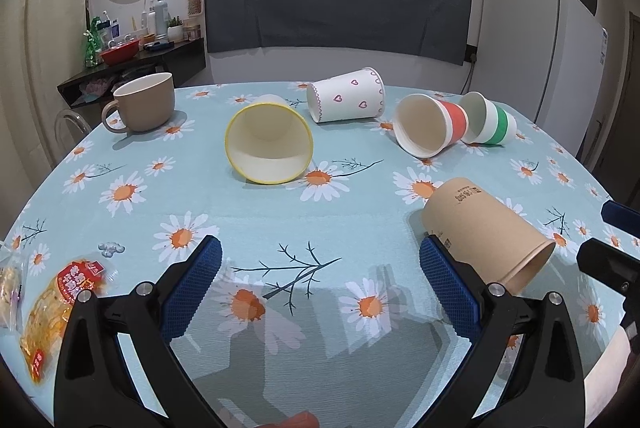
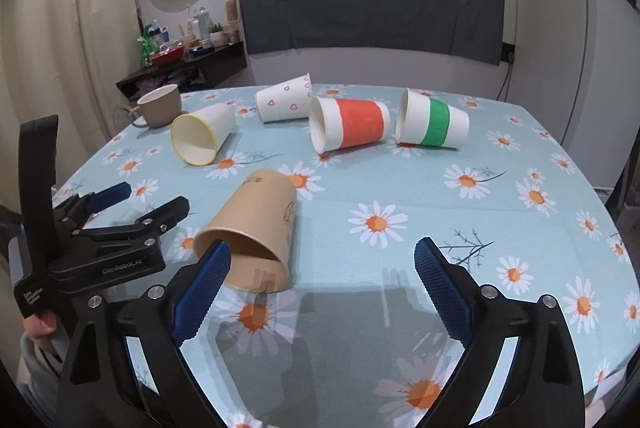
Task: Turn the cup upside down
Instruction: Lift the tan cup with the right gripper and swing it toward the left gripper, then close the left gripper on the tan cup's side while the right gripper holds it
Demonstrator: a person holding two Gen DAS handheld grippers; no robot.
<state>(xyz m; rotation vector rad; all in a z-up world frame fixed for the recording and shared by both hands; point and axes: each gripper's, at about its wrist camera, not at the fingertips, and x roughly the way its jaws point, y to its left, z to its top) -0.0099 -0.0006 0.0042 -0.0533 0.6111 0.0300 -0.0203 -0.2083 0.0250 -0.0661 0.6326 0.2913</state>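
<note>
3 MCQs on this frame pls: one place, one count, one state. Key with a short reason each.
1. The brown paper cup lies nearest to:
A. the right gripper
B. the mug
C. the green-banded cup

2. Paper cups lying on their sides:
A. three
B. five
C. six

3. The left gripper is:
A. shut on the brown cup
B. open, holding nothing
C. shut on the mug

Key: 1 A, its rim lies beside the gripper's own left finger; 2 B, brown, yellow-rimmed, hearts, red-banded, green-banded; 3 B, both pads stand wide apart over bare tablecloth.
</note>
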